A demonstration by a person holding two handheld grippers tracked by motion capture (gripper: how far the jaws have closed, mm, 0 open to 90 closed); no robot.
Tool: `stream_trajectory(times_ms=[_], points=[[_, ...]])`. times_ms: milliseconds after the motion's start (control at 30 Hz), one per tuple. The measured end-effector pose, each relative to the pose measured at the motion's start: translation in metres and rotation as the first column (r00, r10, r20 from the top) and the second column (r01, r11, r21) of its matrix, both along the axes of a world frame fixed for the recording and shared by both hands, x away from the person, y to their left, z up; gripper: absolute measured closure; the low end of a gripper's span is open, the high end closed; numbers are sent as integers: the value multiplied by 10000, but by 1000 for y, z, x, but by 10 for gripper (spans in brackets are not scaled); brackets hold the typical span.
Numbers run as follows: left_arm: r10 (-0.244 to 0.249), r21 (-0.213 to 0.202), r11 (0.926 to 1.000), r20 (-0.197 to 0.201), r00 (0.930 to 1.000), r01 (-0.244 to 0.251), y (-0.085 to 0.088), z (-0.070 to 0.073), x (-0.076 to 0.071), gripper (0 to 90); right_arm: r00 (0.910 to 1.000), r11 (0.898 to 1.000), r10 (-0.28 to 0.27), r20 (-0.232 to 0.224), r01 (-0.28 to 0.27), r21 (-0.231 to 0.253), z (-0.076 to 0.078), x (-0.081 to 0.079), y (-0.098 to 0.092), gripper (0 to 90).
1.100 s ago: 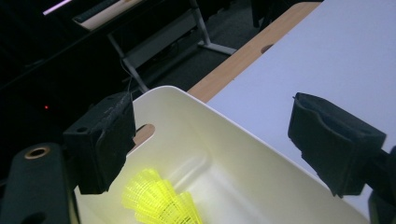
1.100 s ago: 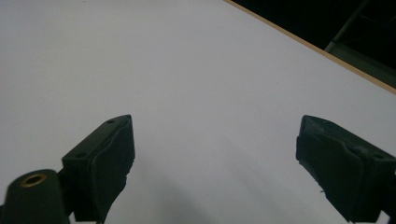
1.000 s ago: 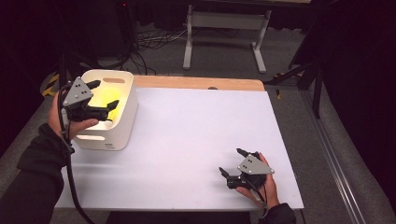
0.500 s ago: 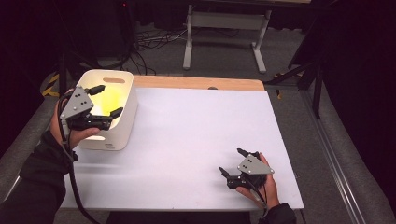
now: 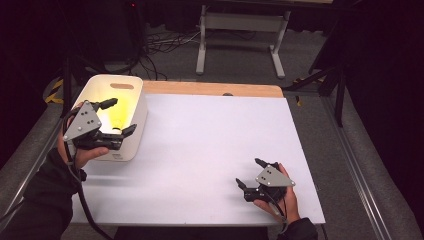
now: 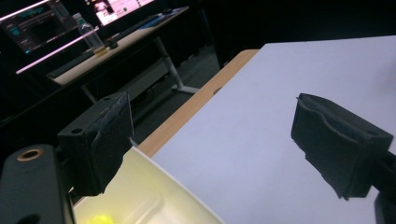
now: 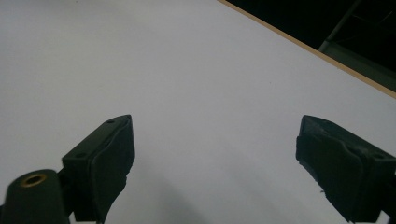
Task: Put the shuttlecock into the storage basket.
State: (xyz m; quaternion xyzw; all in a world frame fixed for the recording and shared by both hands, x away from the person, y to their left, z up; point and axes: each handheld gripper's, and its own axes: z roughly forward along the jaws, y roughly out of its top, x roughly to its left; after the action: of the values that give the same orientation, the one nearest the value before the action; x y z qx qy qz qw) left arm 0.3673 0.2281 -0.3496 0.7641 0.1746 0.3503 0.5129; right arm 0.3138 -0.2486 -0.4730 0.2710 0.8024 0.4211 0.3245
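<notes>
Dim dark surroundings; table (image 5: 210, 150) brightly lit, soft; gripper views blurry.

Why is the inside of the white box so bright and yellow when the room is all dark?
High view: the white box glows yellow inside, so bright its contents wash out, while the floor beyond stays nearly black. Left gripper view: the left gripper is open over the box rim, with lit screens glowing in the dark. Right gripper view: even light on the table, soft shadows.
</notes>
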Motion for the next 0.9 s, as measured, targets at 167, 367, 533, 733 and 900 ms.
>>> stream_trajectory(times_ms=[167,367,533,733,900], points=[[-186,110,9998,41,9998,185,-6,-4,-7,134,10000,10000,8,-4,-8,3,0,0,1,126],[-405,75,9992,22,9992,405,-12,-14,-15,133,10000,9999,-3,-15,4,107,1,0,0,119],[-673,52,9977,54,9977,673,-17,-21,-23,129,10000,10000,24,-2,-24,73,1,-1,1,118],[-951,210,9953,98,9954,948,-26,-30,-32,120,10000,10000,58,34,-58,11,1,-2,2,118],[-1093,246,9937,28,9940,1092,-32,-40,-35,116,9999,10000,72,82,-72,-17,1,-2,3,118]])
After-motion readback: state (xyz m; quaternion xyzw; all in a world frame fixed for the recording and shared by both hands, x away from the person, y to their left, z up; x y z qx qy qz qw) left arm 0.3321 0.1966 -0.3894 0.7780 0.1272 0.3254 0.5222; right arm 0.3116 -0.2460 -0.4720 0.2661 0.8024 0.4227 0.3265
